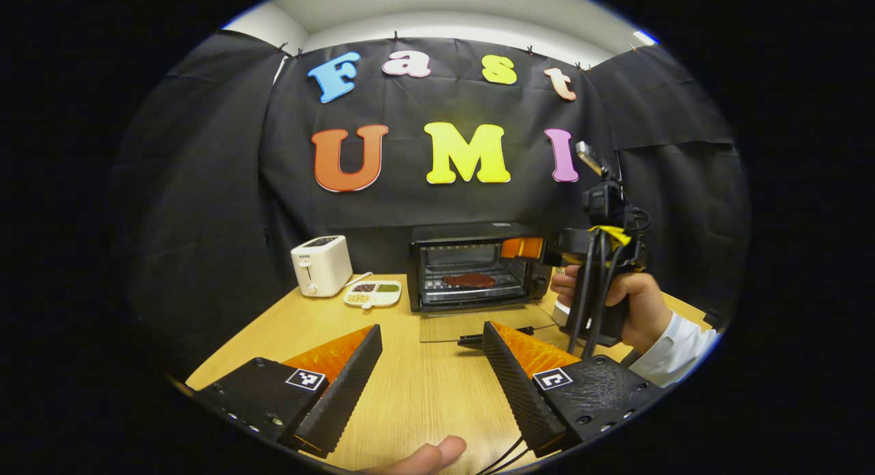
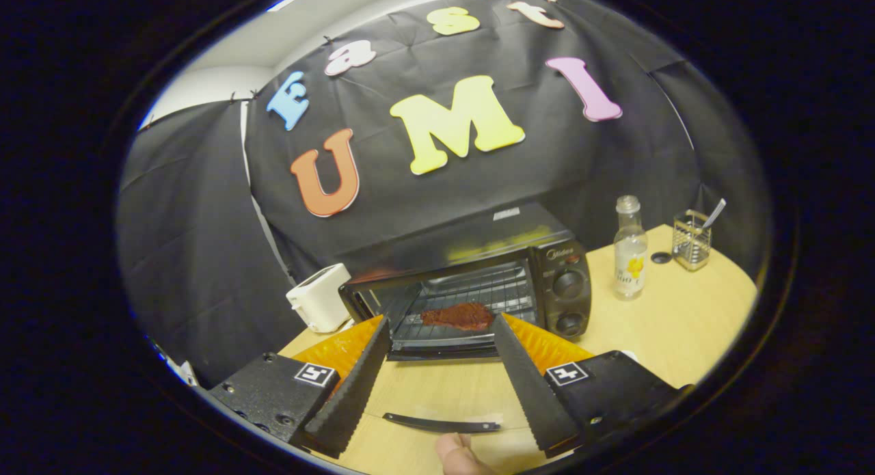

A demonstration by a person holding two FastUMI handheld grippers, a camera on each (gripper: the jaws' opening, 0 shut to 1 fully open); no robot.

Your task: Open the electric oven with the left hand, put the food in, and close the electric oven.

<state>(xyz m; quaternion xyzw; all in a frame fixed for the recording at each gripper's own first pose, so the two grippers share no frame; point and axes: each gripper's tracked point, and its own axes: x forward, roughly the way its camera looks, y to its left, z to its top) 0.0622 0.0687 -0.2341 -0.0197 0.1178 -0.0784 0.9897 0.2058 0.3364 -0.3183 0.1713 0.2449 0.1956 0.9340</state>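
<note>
The oven sits in the middle of the left gripper view, at the back of the table. Its glass door is folded down flat, and the door's handle shows as a dark bar low in the right gripper view. The food, a flat reddish piece, lies on the rack inside, in the middle of that view. It looks longer than it is wide, and its long way runs left to right across the rack, along the oven's mouth. The left gripper hangs low in its own view with its fingers spread wide, holding nothing. The right gripper is also spread wide and empty, just in front of the oven mouth. I think the food is already in, so the step now is to shut the door. To do it well, the right gripper should first back away from the door. Then a gripper should go under the handle, lift the door up in a gentle curve, and push until it is fully shut, without bumping the rack.
</note>
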